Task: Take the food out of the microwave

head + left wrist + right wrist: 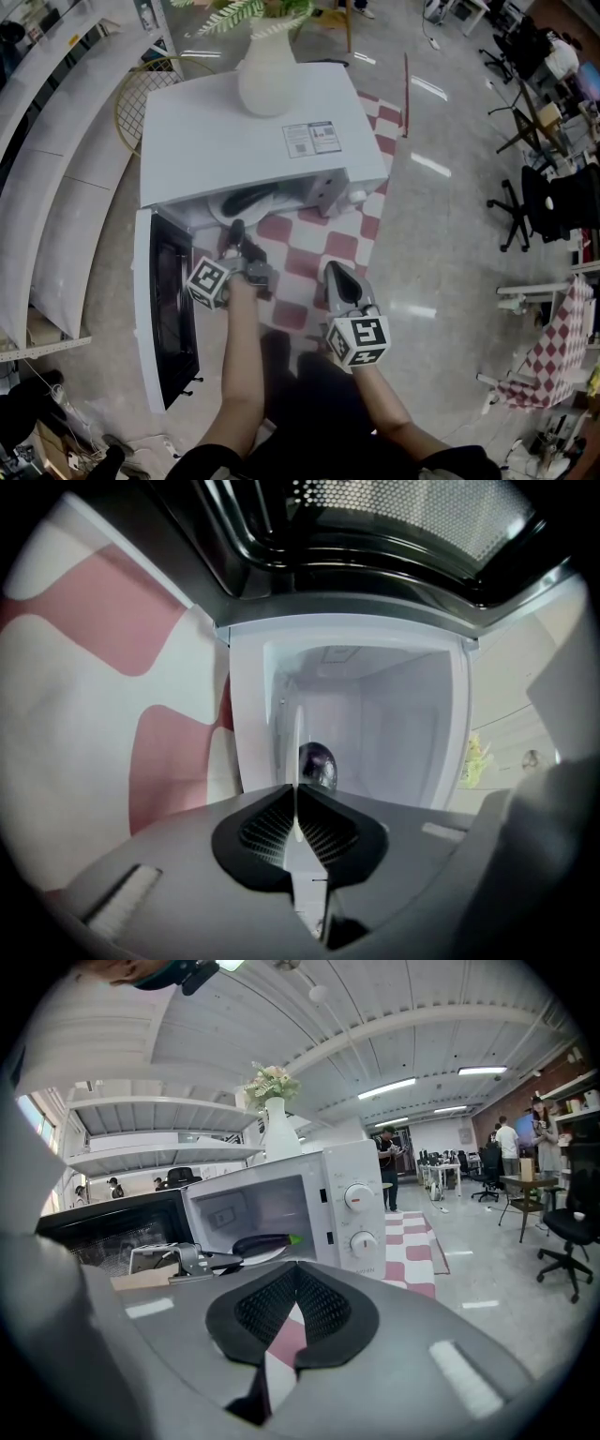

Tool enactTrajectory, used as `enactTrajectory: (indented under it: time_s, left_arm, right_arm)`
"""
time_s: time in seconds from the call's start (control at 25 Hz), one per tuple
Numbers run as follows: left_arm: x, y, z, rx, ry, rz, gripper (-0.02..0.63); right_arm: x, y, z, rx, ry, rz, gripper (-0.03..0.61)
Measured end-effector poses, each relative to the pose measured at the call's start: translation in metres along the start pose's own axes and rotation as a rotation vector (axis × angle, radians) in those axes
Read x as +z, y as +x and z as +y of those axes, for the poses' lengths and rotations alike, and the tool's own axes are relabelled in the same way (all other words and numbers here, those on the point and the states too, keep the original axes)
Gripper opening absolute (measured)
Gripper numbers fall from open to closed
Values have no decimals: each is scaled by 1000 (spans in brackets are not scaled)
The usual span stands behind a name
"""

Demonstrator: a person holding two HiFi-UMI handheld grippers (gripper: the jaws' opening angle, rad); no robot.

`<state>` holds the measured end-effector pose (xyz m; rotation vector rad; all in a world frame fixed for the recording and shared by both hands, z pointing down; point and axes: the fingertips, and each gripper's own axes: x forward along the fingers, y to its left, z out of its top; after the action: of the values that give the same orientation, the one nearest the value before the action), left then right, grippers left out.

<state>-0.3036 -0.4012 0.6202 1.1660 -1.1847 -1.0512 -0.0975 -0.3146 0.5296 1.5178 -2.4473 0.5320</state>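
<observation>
The white microwave stands on a red-and-white checkered cloth, its door swung open to the left. A dark purple eggplant lies on a white plate at the mouth of the cavity. My left gripper reaches to the plate's front rim. In the left gripper view it is shut on the thin plate edge, with the eggplant just beyond. My right gripper hangs shut and empty before the microwave, right of the left one. The right gripper view shows the eggplant inside.
A white vase with greenery stands on top of the microwave. White shelves run along the left. Office chairs and a small table with a checkered cloth stand on the floor to the right. People stand far off in the room.
</observation>
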Motion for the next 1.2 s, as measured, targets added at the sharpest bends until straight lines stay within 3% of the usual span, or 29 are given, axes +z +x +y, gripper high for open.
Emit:
enactTrajectory:
  time_s: [1.2]
  left_arm:
    - [-33,-46,-8,-24,-9,-50,21]
  right_arm:
    - [-4,-42,-22,45,-5,-5,0]
